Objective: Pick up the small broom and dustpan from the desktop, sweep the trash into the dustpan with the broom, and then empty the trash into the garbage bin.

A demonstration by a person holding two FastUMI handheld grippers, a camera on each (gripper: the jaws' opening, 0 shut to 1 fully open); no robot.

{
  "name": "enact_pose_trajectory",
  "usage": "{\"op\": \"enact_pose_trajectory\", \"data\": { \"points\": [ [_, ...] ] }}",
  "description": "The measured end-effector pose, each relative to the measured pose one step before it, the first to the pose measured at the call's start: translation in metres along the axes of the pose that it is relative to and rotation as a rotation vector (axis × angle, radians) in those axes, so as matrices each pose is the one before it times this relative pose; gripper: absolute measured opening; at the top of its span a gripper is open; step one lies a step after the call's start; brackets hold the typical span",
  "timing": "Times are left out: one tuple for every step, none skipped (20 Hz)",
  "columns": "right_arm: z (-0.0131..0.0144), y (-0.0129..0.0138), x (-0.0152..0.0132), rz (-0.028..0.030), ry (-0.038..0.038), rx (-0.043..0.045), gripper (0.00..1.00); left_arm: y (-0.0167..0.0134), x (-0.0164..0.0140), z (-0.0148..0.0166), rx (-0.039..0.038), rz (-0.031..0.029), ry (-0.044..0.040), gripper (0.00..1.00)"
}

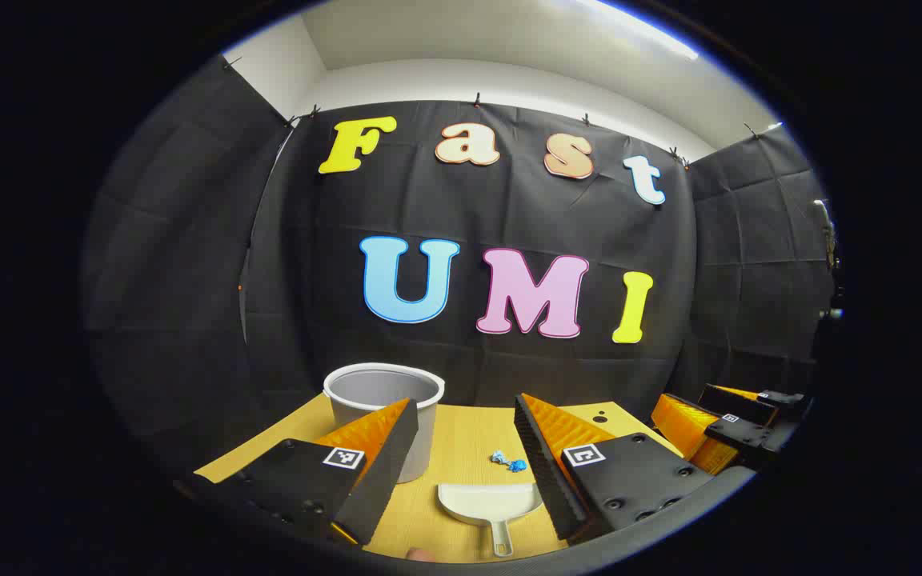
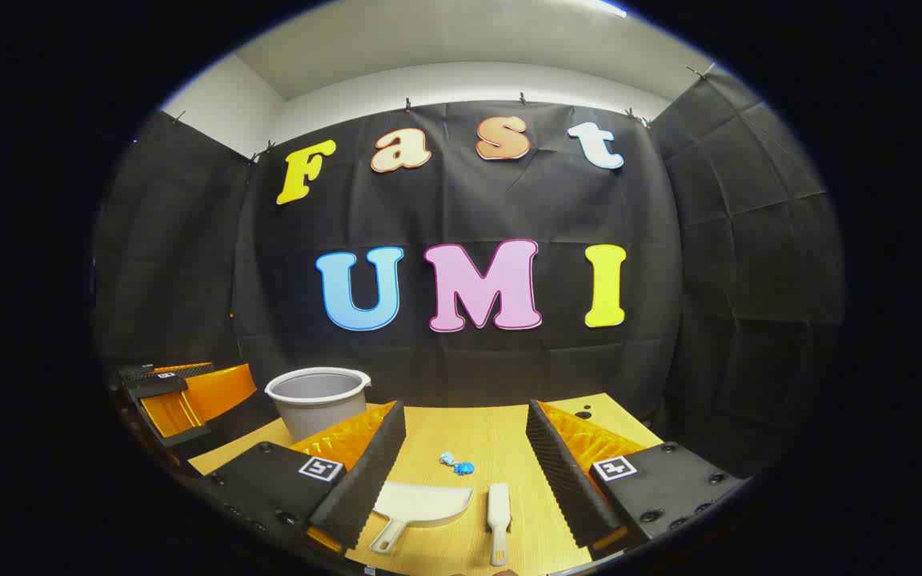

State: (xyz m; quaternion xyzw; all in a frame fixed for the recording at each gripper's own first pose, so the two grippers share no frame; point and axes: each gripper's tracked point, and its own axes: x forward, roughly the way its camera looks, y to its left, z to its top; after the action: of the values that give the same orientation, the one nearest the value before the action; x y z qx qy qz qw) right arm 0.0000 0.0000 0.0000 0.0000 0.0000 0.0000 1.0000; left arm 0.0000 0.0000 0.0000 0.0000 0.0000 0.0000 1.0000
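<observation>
Nothing started yet. Dustpan (image 2: 421,506) lies flat on desk (image 2: 493,436), lower centre of right gripper view, handle toward camera. Broom (image 2: 498,512) just right of it, apart, untouched. Blue trash (image 2: 456,463) above both, loose on desk, not swept. Bin (image 2: 317,400) stands upright at left-centre, well apart from trash. Right gripper (image 2: 465,464) hangs above desk, fingers spread apart, empty. Left gripper (image 1: 465,456) in left gripper view likewise spread apart, empty, dustpan low between its fingers. Left to do: grasp both tools, sweep, empty into bin.

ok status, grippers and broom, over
Both hand-held grippers open: left, right. Broom and dustpan untouched on desk. Trash ahead, bin far left.
</observation>
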Motion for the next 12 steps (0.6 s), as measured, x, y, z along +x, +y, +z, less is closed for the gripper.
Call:
{"op": "enact_pose_trajectory", "data": {
  "points": [
    [0.00029,-0.00053,-0.00012,0.00033,-0.00041,-0.00100,0.97,-0.00077,-0.00070,0.00098,-0.00565,-0.00305,-0.00534,0.71],
    [-0.00087,-0.00176,-0.00062,-0.00204,0.00118,0.00003,0.97,-0.00147,-0.00008,0.00208,-0.00312,-0.00709,-0.00407,0.73],
    [-0.00015,-0.00162,0.00056,-0.00251,0.00162,0.00204,0.97,-0.00148,0.00072,-0.00086,-0.00253,-0.00435,-0.00107,0.73],
    [-0.00028,-0.00115,0.00068,-0.00237,0.00269,0.00314,0.97,-0.00011,0.00045,-0.00016,-0.00115,0.00150,0.00244,0.73],
    [-0.00019,-0.00138,0.00051,-0.00151,0.00145,0.00313,0.97,0.00019,-0.00097,-0.00013,-0.00155,-0.00138,-0.00129,0.73],
    [0.00058,-0.00053,-0.00082,-0.00292,-0.00089,0.00071,0.97,-0.00176,-0.00027,0.00180,-0.00045,-0.00624,-0.00438,0.73],
    [0.00152,-0.00206,-0.00002,-0.00465,-0.00287,-0.00243,0.97,-0.00152,0.00056,0.00090,0.00029,-0.00345,-0.00504,0.73],
    [0.00155,-0.00236,0.00015,-0.00621,-0.00527,-0.00381,0.97,-0.00049,0.00000,0.00131,0.00195,-0.00309,-0.00228,0.73],
    [0.00062,-0.00193,0.00047,-0.00557,-0.00391,-0.00340,0.97,-0.00184,-0.00027,-0.00042,0.00234,-0.00463,-0.00214,0.73],
    [-0.00072,-0.00003,0.00022,-0.00169,-0.00248,0.00141,0.97,-0.00014,-0.00001,0.00243,0.00186,-0.00457,-0.00302,0.73],
    [0.00029,-0.00016,0.00004,-0.00104,-0.00267,0.00305,0.97,-0.00074,-0.00041,0.00143,0.00001,-0.00293,-0.00519,0.73],
    [-0.00068,0.00039,0.00023,-0.00092,0.00028,0.00352,0.97,-0.00010,-0.00076,0.00111,0.00018,-0.00210,-0.00771,0.73]
  ]
}}
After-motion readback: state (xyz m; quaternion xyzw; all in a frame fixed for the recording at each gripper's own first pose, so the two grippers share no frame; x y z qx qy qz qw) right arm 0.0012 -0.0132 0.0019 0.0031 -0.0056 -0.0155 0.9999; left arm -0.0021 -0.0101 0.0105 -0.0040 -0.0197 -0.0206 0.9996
